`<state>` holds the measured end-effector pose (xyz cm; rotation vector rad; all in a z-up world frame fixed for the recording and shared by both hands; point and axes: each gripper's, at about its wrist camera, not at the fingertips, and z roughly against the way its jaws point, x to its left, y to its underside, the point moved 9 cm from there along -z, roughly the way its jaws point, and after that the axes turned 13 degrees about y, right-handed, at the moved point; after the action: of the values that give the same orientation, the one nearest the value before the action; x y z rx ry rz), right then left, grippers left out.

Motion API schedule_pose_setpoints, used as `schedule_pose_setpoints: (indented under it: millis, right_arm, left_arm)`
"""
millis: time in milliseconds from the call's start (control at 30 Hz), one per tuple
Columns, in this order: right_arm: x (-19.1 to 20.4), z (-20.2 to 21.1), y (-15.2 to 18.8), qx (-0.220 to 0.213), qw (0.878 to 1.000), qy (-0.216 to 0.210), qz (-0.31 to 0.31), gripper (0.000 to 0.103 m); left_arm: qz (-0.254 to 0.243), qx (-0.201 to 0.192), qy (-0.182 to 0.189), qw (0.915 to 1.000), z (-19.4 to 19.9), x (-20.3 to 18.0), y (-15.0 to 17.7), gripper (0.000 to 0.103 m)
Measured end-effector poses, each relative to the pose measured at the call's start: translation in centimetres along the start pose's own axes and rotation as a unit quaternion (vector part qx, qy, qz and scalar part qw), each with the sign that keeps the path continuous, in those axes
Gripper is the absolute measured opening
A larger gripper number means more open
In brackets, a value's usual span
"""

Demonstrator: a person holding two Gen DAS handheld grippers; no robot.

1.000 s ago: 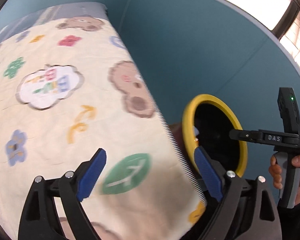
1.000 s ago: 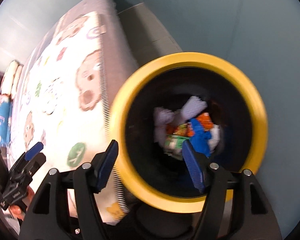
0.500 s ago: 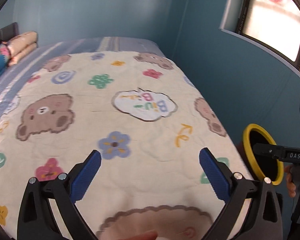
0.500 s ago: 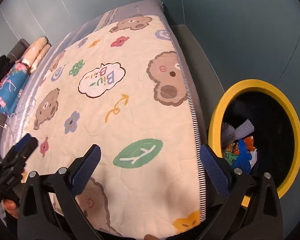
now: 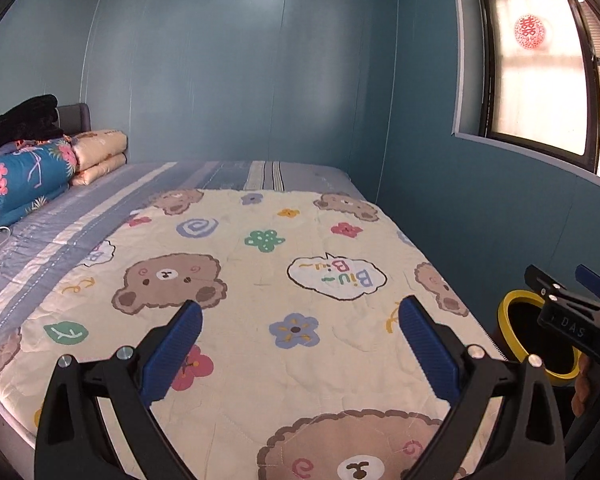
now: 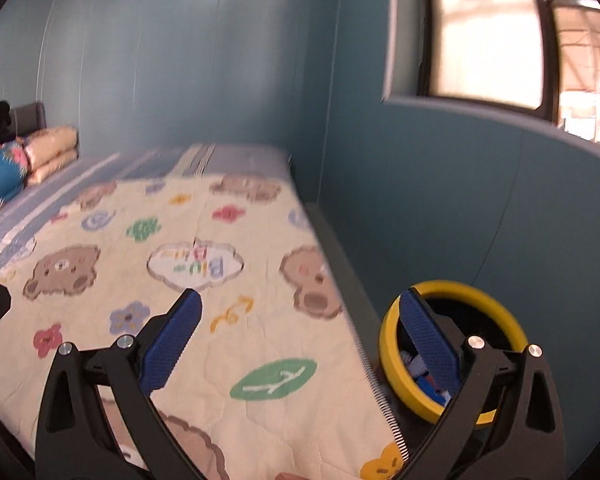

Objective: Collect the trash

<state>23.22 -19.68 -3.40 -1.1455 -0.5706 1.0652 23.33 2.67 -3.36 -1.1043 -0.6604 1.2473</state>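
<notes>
A black bin with a yellow rim (image 6: pixel 452 344) stands on the floor between the bed and the blue wall; coloured scraps of trash (image 6: pixel 420 372) lie inside it. The same bin (image 5: pixel 516 336) shows at the right edge of the left wrist view, partly hidden by my right gripper (image 5: pixel 560 284). My left gripper (image 5: pixel 300 344) hangs over the foot of the bed, open, nothing between its blue pads. My right gripper (image 6: pixel 300 344) is open and empty too, above the bed's right edge beside the bin. The bear-print quilt (image 5: pixel 280 280) bears no trash that I can see.
Folded bedding (image 5: pixel 40 172) and dark clothes (image 5: pixel 24 120) are piled at the headboard, far left. A window (image 5: pixel 540 64) sits in the right wall. A narrow strip of floor (image 6: pixel 348 264) runs between bed and wall. A hand (image 5: pixel 584 388) holds the right gripper's handle.
Both grippers swung up and away from the bin toward the bed. The right jaws widened after being over the bin's mouth. The whole bed has come into view.
</notes>
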Motion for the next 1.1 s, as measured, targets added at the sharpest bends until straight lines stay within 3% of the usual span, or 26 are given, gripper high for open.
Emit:
schedule_pose_setpoints:
  millis: [167,467,1100]
  right_arm:
    - [-1.1,2.3,-0.4,-0.033,0.999,0.011,-0.028,0.095]
    - [-1.9,5.1,-0.7,-0.067,0.997,0.005,-0.037,0.095]
    - [-1.7,4.8,0.5,-0.044,0.998,-0.003,-0.038,0.095]
  left_arm:
    - [-0.006,-0.033,-0.007,0.9994,2.5,-1.3,-0.8,0.095]
    - [0.021,-0.031,0.002,0.9993,3.6,-1.7,0.4,0.095]
    - [0.014,-0.04,0.012,0.999,3.9,-2.6,0.5,0.095]
